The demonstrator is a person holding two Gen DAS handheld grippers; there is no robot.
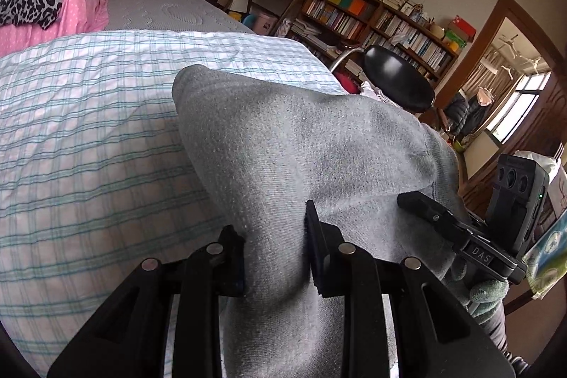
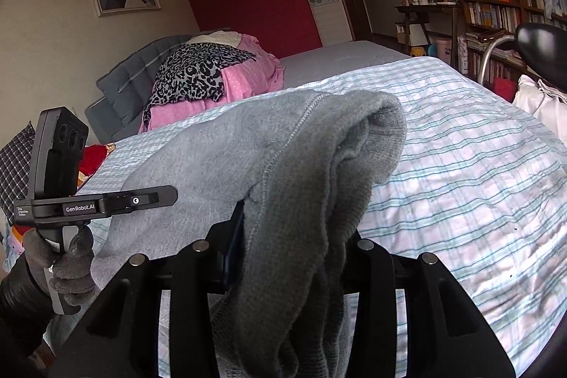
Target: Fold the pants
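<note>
Pants [image 1: 301,147] pinched in both the left gripper [image 1: 274,250] and right gripper [image 2: 294,254], lifted above the plaid bedspread [image 2: 460,147]; mid-fold, next lay them down flat on it.

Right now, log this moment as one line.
left gripper: shut on pants | right gripper: shut on pants | pants lifted over bed

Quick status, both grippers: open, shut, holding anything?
Left gripper: shut on the grey pants, fabric pinched between its fingers.
Right gripper: shut on the same grey pants, bunched over its fingers.
</note>
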